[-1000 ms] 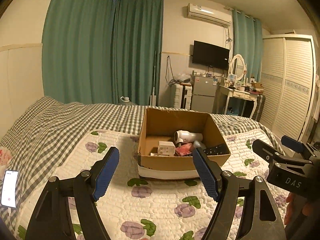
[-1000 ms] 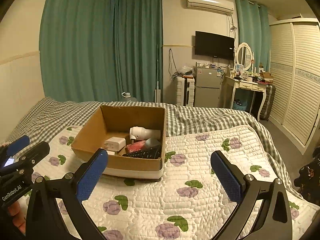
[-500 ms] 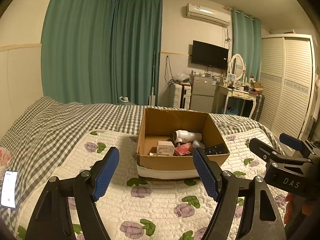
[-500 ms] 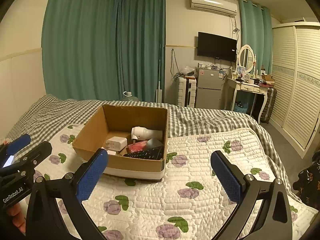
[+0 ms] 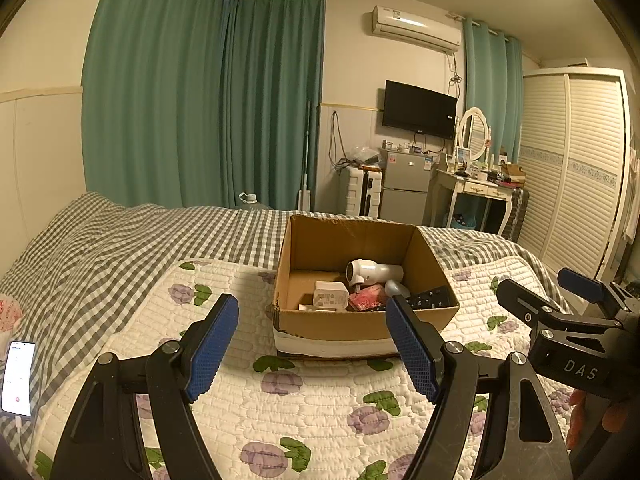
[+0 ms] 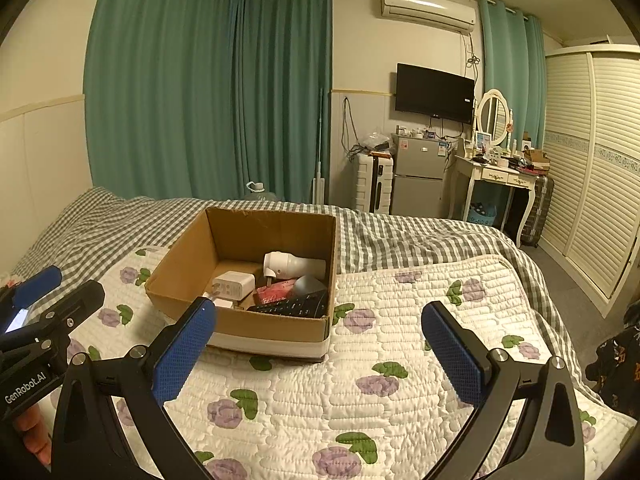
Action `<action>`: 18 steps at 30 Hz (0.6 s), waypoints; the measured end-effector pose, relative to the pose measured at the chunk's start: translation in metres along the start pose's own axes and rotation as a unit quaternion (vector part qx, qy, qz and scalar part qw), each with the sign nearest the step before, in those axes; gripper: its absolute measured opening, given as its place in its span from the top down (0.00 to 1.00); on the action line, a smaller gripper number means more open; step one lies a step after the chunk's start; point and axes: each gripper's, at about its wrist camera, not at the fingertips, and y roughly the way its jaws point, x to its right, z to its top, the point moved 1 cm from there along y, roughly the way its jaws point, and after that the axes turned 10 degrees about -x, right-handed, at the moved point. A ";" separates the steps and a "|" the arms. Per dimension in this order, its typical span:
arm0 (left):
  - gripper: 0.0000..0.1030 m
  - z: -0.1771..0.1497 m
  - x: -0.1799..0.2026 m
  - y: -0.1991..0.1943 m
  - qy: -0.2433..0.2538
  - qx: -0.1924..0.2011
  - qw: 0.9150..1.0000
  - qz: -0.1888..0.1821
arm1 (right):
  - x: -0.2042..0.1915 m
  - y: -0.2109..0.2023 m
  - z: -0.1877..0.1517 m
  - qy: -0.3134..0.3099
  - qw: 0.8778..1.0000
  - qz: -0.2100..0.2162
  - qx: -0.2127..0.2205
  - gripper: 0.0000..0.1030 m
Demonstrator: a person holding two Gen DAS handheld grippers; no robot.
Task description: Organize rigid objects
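Both jaws spread, left gripper [image 5: 312, 344] and right gripper [image 6: 320, 348] empty, bare quilt [image 6: 400, 304] frame right, open cardboard box [image 6: 276, 326] centre, brown, part-filled.

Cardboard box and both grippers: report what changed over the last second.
Almost nothing. Both views drift very slightly; nothing was grasped or released. The left gripper and right gripper stay open and empty, short of the cardboard box, whose hair dryer, charger and remote lie unmoved.

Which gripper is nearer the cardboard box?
Left, marginally. The left gripper hovers straight before the cardboard box; the right gripper sits off its right front corner.
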 end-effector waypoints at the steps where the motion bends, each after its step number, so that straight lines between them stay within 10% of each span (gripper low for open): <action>1: 0.23 0.000 0.000 0.000 0.000 0.000 1.000 0.000 | 0.000 0.000 0.000 0.000 1.000 0.000 0.000 0.00; 18: 0.23 0.000 0.000 0.000 0.001 -0.002 1.000 0.000 | 0.000 0.001 -0.002 -0.001 1.000 0.000 -0.001 0.00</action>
